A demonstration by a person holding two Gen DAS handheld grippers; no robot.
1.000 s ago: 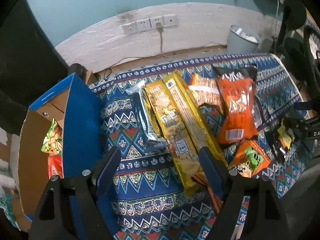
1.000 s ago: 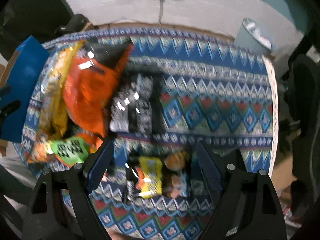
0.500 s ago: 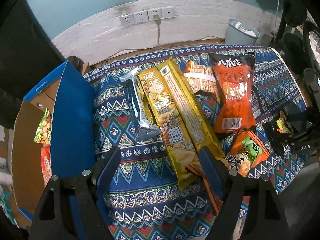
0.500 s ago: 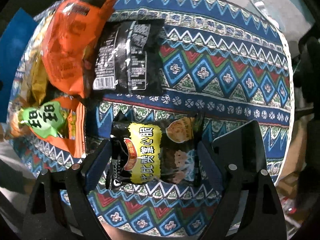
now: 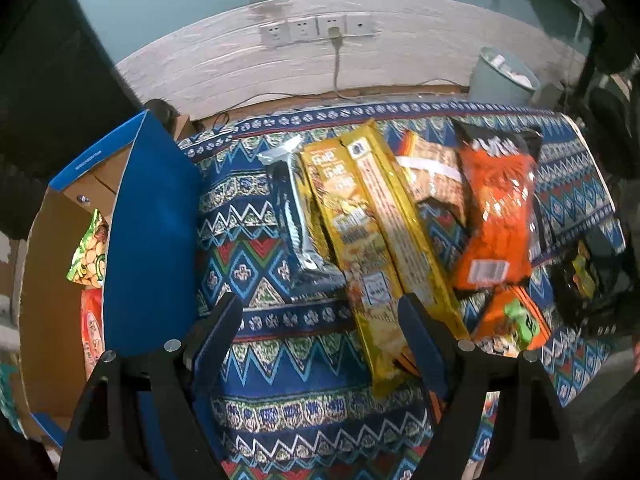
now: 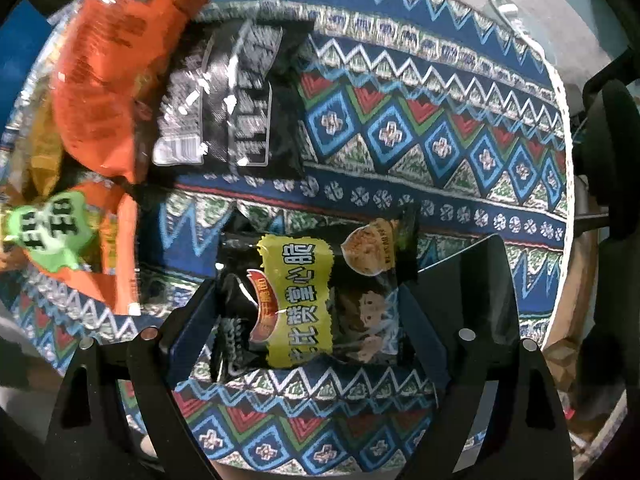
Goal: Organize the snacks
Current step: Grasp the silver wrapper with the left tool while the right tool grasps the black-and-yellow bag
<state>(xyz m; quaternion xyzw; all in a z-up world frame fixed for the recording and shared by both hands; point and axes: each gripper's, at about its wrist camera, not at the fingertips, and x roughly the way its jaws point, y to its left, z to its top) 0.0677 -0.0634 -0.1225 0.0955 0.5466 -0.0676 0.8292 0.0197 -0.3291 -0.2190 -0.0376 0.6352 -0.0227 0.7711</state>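
Observation:
My right gripper [image 6: 308, 292] is open and low over the patterned cloth, its fingers on either side of a black snack packet with a yellow label [image 6: 308, 296]. That packet also shows in the left wrist view [image 5: 582, 276] at the far right. My left gripper [image 5: 320, 312] is open and empty above the cloth. Ahead of it lie two long yellow packs [image 5: 372, 220], a dark blue and silver pack [image 5: 296, 216], a biscuit pack [image 5: 432, 176] and a big orange bag [image 5: 496, 204]. An open cardboard box with blue flaps [image 5: 148, 232] stands at the left.
The box holds a green snack bag [image 5: 90, 256] and a red one [image 5: 92, 328]. A small orange packet with a green label [image 6: 60, 236] and a black packet [image 6: 232, 100] lie near the right gripper. A bin [image 5: 500, 76] stands by the wall.
My right gripper has dropped lower, so the black and yellow packet now fills the gap between its fingers. My left gripper has drawn back slightly and stays open.

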